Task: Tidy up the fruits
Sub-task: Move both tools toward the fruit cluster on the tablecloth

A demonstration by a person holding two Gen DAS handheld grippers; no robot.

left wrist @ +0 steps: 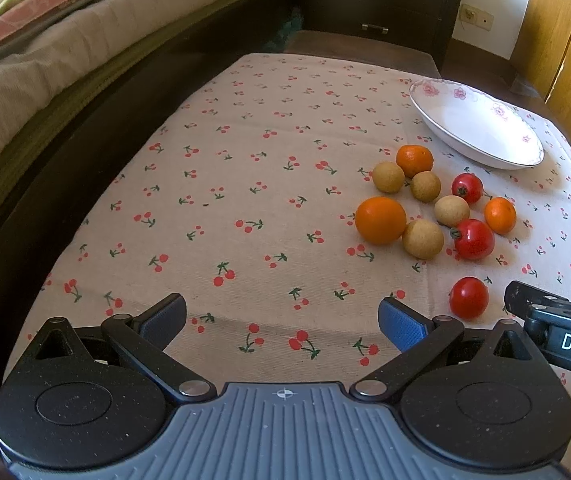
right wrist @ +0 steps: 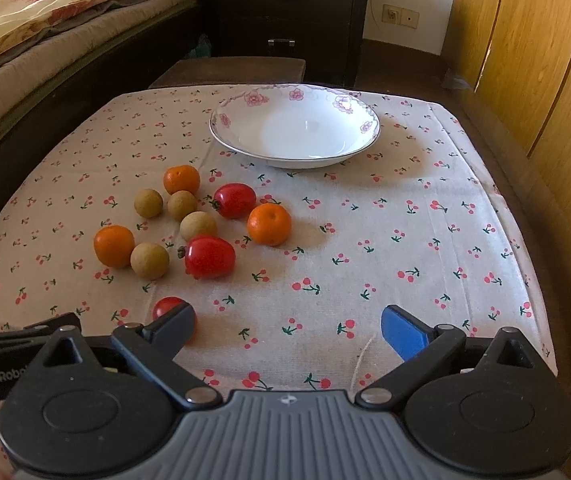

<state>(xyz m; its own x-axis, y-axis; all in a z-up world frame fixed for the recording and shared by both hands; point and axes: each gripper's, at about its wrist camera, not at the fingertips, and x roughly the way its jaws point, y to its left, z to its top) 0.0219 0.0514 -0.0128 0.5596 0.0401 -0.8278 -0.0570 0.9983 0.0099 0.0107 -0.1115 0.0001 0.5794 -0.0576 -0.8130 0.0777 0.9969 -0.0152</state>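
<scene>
Left wrist view: the left gripper (left wrist: 281,316) is spread wide with nothing in it, over the cherry tablecloth (left wrist: 225,200). At the right edge, white letters "DAS" show on the other gripper's black side. The white flower bowl (left wrist: 475,128) has nothing in it. The fruits (left wrist: 437,208) sit in a bunch on the cloth near the bowl: oranges, red tomatoes and little tan round ones.

Right wrist view: the right gripper (right wrist: 287,328) is spread wide too, holding nothing. "GenRobo" is written on the black part at the left. One tomato (right wrist: 167,308) peeks out behind the left finger.
</scene>
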